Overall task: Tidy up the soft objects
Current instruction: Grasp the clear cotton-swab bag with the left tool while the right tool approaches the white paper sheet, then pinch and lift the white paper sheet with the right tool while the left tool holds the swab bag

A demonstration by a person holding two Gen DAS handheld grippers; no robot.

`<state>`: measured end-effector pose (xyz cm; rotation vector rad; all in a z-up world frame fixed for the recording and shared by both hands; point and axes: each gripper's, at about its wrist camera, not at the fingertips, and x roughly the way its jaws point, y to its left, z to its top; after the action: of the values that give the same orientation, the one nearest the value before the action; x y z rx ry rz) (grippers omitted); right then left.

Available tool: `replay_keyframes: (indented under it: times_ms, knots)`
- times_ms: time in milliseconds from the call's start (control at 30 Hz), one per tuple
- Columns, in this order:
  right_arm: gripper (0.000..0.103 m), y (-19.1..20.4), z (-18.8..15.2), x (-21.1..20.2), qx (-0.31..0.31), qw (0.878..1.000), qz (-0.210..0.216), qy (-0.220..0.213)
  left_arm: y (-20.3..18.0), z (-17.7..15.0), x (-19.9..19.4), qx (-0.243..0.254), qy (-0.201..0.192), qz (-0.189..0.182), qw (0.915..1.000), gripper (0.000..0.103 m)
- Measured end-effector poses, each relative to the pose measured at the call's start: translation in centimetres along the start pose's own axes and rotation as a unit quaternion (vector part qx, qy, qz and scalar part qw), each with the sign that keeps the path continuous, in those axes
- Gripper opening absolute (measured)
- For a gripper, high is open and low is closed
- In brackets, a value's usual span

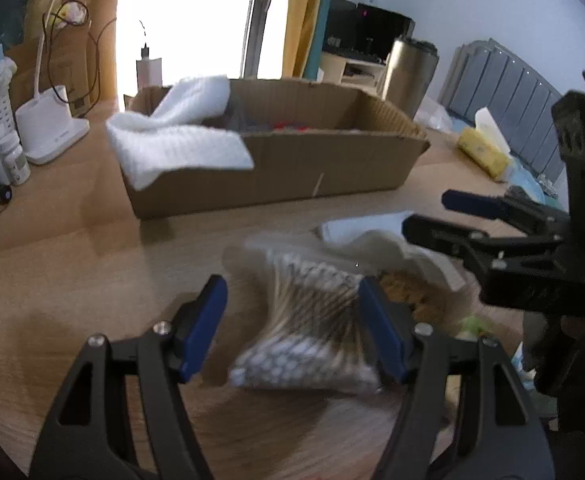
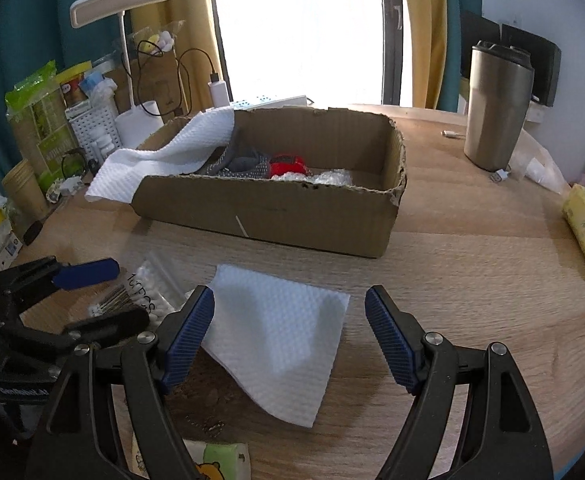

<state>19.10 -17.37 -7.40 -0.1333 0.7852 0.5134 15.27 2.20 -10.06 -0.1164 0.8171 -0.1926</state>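
A clear plastic bag of white-tipped cotton swabs (image 1: 304,328) lies on the light wooden table (image 2: 472,280), between the spread jaws of the left gripper (image 1: 292,328); the picture is blurred, so I cannot tell if the pads touch it. The right gripper (image 2: 290,336) has its jaws wide apart above a white embossed paper towel (image 2: 280,340) that lies flat on the table. Behind stands an open brown cardboard box (image 2: 276,216), with a second white towel (image 2: 164,156) draped over its left edge. Yellow curtains (image 2: 424,32) frame a bright window. The bag's print reads something like "100PCS".
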Motion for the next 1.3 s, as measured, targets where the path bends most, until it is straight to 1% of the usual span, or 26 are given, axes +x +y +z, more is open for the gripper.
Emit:
replay_keyframes:
  times_ms: [100,200,400,467,533,733,900,1000,1033,1067,1100,1133,1167,1200,1267,1300]
  knots:
    - [0.081,0.1,0.1,0.5,-0.002,1.0,0.001,0.007,0.1,-0.1,0.2,0.004,0.001,0.003,1.0,0.07]
    - [0.081,0.2,0.2,1.2,-0.001,1.0,0.009,0.017,0.1,-0.1,0.1,0.015,-0.004,0.02,0.9997,0.071]
    - [0.081,0.8,0.5,2.4,-0.006,0.999,0.015,0.034,2.1,0.2,-0.2,-0.009,-0.01,0.05,0.9987,0.071]
    - [0.081,0.9,0.5,2.9,-0.008,0.999,0.016,0.042,2.9,0.2,-0.3,-0.021,-0.008,0.049,0.9985,0.071]
    - [0.081,0.8,0.3,3.4,-0.009,0.999,0.014,0.05,3.4,0.2,-0.4,-0.031,-0.006,0.039,0.9987,0.071]
    - [0.081,1.1,0.2,3.9,-0.021,0.998,0.002,0.06,2.0,0.1,-0.2,-0.009,-0.003,0.02,0.9998,0.071]
    - [0.081,1.8,0.2,4.4,-0.04,0.997,-0.016,0.064,1.5,0.4,0.8,-0.004,0.017,0.03,0.9994,0.071]
    - [0.078,1.9,0.3,4.5,-0.043,0.997,-0.02,0.064,1.6,0.4,1.2,-0.008,0.026,0.033,0.9991,0.071]
    - [0.073,1.9,0.3,4.5,-0.046,0.997,-0.023,0.064,1.6,0.4,1.2,-0.007,0.026,0.036,0.999,0.07]
    - [0.065,1.9,0.3,4.5,-0.046,0.997,-0.025,0.062,1.5,0.3,1.2,-0.004,0.026,0.037,0.999,0.07]
    - [0.06,1.8,0.3,4.5,-0.047,0.997,-0.027,0.06,1.3,0.3,1.2,0.001,0.026,0.038,0.9989,0.069]
    - [0.05,1.7,0.4,4.4,-0.046,0.997,-0.028,0.056,1.2,0.2,1.3,0.005,0.027,0.039,0.9989,0.064]
    - [0.041,1.5,0.4,4.4,-0.045,0.997,-0.029,0.054,1.0,0.2,1.3,0.009,0.029,0.039,0.9988,0.061]
    - [0.038,1.3,0.4,4.3,-0.045,0.997,-0.031,0.051,1.0,0.2,1.3,0.012,0.03,0.041,0.9986,0.056]
    - [0.024,1.2,0.4,4.3,-0.044,0.997,-0.031,0.049,0.9,0.2,1.2,0.016,0.031,0.04,0.9986,0.054]
    - [0.022,1.1,0.4,4.2,-0.044,0.997,-0.031,0.047,0.8,0.2,1.1,0.018,0.031,0.038,0.9986,0.052]
